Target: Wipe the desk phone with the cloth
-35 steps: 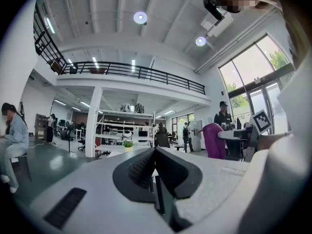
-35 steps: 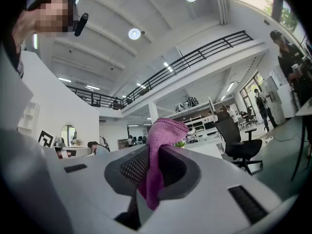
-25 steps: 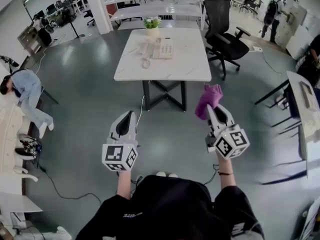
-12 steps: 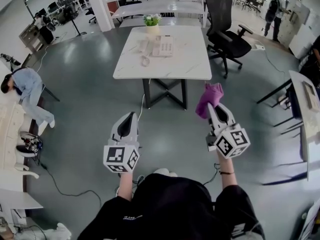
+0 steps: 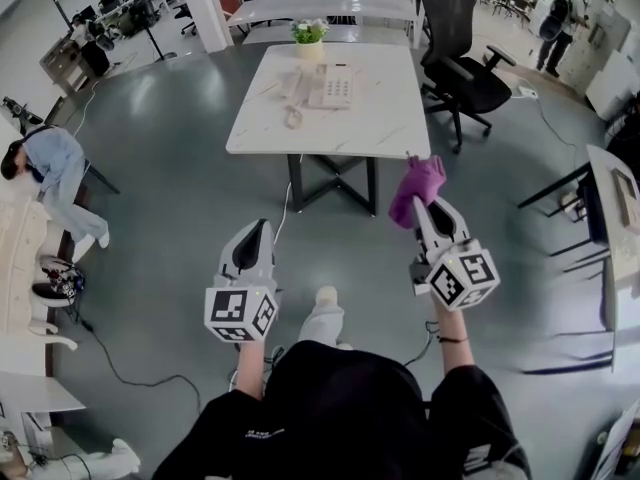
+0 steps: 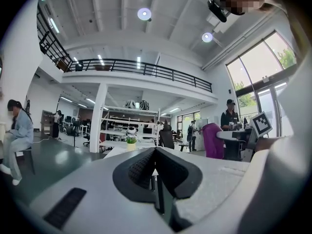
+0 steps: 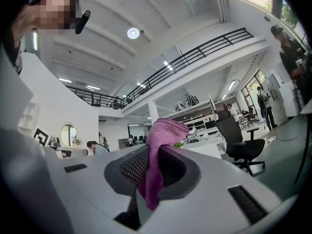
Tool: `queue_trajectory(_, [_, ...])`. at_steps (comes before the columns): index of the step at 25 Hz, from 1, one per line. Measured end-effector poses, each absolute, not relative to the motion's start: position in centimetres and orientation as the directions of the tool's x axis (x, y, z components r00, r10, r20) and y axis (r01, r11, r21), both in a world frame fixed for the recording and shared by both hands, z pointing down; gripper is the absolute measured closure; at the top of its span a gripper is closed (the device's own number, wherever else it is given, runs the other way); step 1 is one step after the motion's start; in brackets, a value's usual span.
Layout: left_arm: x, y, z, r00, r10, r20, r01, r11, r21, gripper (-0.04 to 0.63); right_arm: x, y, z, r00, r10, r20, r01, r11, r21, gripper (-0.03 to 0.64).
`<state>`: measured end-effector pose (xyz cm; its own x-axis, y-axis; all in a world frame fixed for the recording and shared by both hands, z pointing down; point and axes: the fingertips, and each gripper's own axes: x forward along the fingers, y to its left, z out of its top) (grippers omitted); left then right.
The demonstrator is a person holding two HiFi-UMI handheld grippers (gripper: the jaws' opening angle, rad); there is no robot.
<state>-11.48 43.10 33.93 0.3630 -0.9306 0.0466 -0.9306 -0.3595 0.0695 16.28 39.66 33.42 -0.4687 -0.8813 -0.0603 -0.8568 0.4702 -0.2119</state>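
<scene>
1. Seen from the head view, a person stands on a grey floor (image 5: 180,198) in an open office and holds one gripper in each hand. Both grippers are over the floor, short of the near edge of a white surface (image 5: 370,128).
2. The left gripper (image 5: 258,228) points forward. In the left gripper view its jaws are clenched together, pad against pad, with nothing between them (image 6: 155,152).
3. The right gripper (image 5: 424,214) has its jaws clamped on a purple cloth (image 5: 415,186). The cloth bunches up above the tips, just in front of the near right corner of the surface.
4. In the right gripper view, the cloth (image 7: 163,130) is pinched between the two dark pads of the right gripper (image 7: 152,155). One fold stands above them and the rest hangs down between them.
5. The desk phone (image 5: 330,86) is pale. It lies on the far half of the surface, a little left of centre and well apart from both grippers.
6. A small potted plant (image 5: 308,36) stands at the far edge of the surface, just beyond the phone.
7. A black office chair (image 5: 465,68) stands off the right edge of the surface.
</scene>
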Motion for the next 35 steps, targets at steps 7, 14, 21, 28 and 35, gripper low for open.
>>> queue_trajectory(7, [-11.2,37.4,34.7,0.373,-0.927,0.043,-0.926,-0.37,0.077,0.597,16.4,34.5,34.5,-0.462,-0.885,-0.058,-0.859,0.462,-0.219,0.583])
queue_trajectory(14, [-12.1,30.0,34.6,0.388,-0.92,0.057,-0.92,-0.383,0.088,0.597,15.6,27.4,34.5,-0.451,-0.891,-0.041,-0.864,0.448,-0.231,0.583])
queue_trajectory(21, [-12.2,23.2,35.0,0.414,-0.909,0.054,-0.907,-0.407,0.108,0.597,14.7,21.2,35.1,-0.438,-0.899,-0.025,-0.87,0.431,-0.239,0.583])
queue_trajectory(28, [-12.4,17.8,35.1,0.439,-0.898,0.046,-0.894,-0.431,0.123,0.597,13.7,16.2,35.0,-0.434,-0.901,-0.023,-0.876,0.428,-0.225,0.583])
queue_trajectory(35, [-13.2,13.7,36.2,0.45,-0.892,0.054,-0.888,-0.44,0.131,0.597,13.1,12.5,36.0,-0.409,-0.912,-0.007,-0.888,0.4,-0.229,0.583])
